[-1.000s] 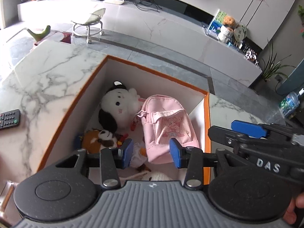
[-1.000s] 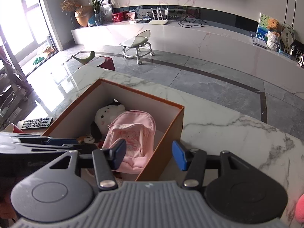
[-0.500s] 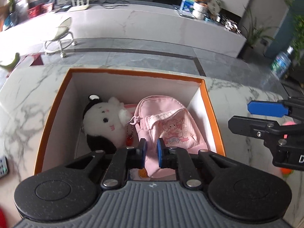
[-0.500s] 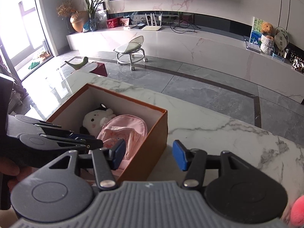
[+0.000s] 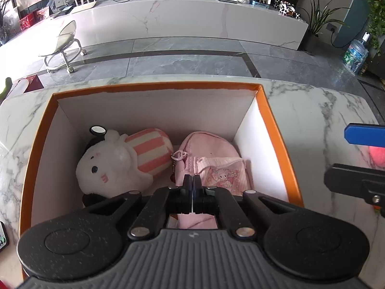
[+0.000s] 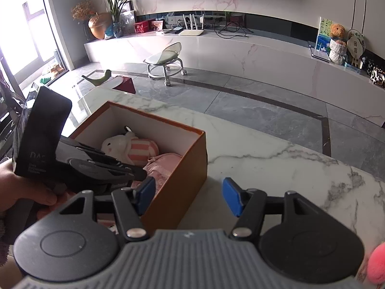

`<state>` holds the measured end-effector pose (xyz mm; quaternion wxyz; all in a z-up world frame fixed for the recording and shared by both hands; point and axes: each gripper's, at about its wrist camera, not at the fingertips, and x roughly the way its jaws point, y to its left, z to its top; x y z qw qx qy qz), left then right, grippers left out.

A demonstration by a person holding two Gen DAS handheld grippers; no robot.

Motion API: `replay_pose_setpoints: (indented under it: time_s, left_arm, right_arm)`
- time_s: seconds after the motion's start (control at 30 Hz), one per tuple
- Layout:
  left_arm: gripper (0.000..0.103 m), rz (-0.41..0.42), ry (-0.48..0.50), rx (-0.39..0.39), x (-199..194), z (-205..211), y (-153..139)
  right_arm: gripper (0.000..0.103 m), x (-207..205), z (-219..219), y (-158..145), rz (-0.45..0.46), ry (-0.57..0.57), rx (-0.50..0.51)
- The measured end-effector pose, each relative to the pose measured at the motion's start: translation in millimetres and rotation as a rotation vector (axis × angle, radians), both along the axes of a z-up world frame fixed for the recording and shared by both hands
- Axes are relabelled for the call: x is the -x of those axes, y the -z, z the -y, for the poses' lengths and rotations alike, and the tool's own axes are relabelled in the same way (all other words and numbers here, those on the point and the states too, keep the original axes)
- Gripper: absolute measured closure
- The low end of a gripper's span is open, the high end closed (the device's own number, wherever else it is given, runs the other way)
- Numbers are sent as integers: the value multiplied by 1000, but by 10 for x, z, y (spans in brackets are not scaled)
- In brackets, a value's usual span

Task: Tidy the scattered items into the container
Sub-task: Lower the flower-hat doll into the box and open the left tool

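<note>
An orange box [image 5: 274,130] with white inside walls stands on the marble table; it also shows in the right wrist view [image 6: 190,166]. Inside lie a white plush [image 5: 105,166] with a pink striped body and a pink mini backpack [image 5: 211,161]. My left gripper [image 5: 193,180] is shut and empty, hovering over the box's near side above the backpack. My right gripper [image 6: 187,195] is open and empty, over the table at the box's right corner. A pink fluffy item [image 6: 376,262] lies on the table at the right; it also shows in the left wrist view [image 5: 377,156].
A remote control [image 5: 3,236] lies on the table left of the box. The table's far edge [image 5: 192,79] drops to a grey tiled floor with a small wheeled stool [image 6: 166,60]. The left gripper's body [image 6: 41,132] sits beside my right gripper.
My left gripper has closed fully, empty, and swung to face the box squarely. The right gripper has drawn back and to the right, staying open.
</note>
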<state>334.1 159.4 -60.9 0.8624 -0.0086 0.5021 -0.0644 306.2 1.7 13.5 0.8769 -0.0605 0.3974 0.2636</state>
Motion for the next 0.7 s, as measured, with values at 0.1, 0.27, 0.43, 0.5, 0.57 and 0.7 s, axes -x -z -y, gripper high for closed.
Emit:
replay_pose_setpoints:
  time_s: [0.1,0.27,0.43,0.5,0.57,0.7]
  left_arm:
    - [103,-3,-19,11,8,-38,90]
    - [102,16,-79,52,70,-131,32]
    - [85,89,-106,-4,270,-93,-278]
    - [80,115,-115,-14,365,-52,-432]
    - [76,143,-121,-24,467,-5,-579]
    - [66,212,-117,-62,720,169,-879]
  right_arm:
    - [38,5,5,24,-9,4,-3]
    - [38,61,57,34,-15,12,1]
    - [38,147,165,-11,-8,26,-7]
    - [38,189,214,-42,-4,35,-14]
    - [38,241,257,-78,2,46,-18]
    - [37,393,351,-188,28,61,-20]
